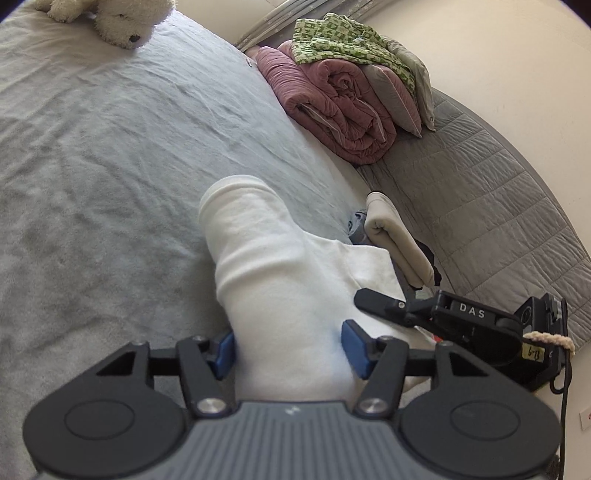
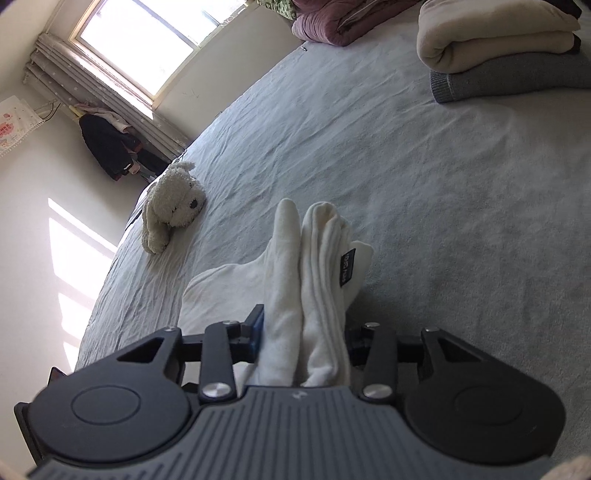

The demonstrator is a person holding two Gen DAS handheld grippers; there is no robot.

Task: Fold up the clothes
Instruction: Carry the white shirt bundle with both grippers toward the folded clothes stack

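2 grippers (image 1: 290,349) (image 2: 304,338) – 1 white garment (image 1: 273,266), 1 plush dog (image 2: 173,203), 1 pink quilt (image 1: 332,107), 1 window (image 2: 147,40).

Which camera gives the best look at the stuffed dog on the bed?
The right wrist view: the stuffed dog lies whole on the bed, face visible. The left wrist view shows only part of it, cut off at the top edge.

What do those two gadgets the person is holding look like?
Both match. The left gripper and right gripper each have a ribbed grey body, two round black discs, black linkage arms with silver screws, and blue-padded jaws. The right one shows white "DAS" lettering, a yellow handwritten label and a black cable.
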